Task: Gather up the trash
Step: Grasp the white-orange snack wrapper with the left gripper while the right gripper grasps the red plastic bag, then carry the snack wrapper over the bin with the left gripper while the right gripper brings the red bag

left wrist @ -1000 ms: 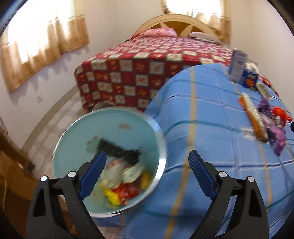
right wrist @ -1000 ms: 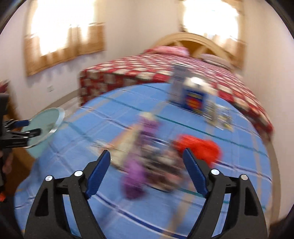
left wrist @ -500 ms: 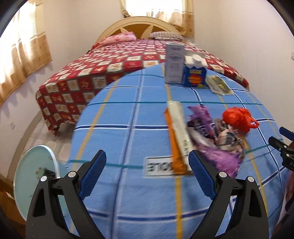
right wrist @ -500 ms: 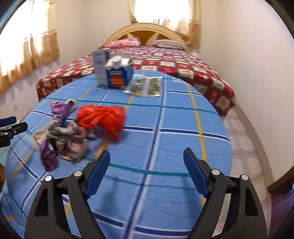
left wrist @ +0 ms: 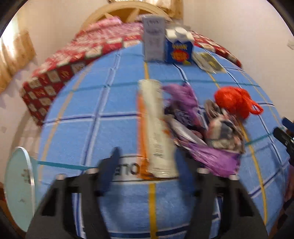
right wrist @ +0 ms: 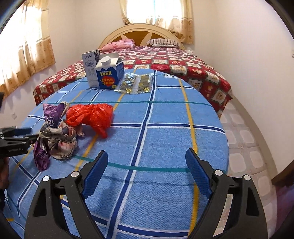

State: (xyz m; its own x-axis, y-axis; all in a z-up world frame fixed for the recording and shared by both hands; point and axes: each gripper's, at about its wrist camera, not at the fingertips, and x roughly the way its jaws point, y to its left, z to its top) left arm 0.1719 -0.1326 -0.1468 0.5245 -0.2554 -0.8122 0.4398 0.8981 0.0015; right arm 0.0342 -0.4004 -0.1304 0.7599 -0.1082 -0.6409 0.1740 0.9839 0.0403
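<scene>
Your left gripper (left wrist: 148, 161) comes at the long white-and-orange wrapper (left wrist: 156, 132) on the blue-covered counter (right wrist: 165, 139) with jaws spread and empty, like the right gripper (right wrist: 147, 169), so closing off-centre could pinch cloth or drag the purple bag (left wrist: 213, 158) along.

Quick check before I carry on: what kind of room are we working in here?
Most likely a bedroom in a home. A bed with a red patterned bedspread, pillows and an arched headboard fills the back, curtained windows sit behind it, and the trash lies on a round table under a blue checked cloth.
</scene>
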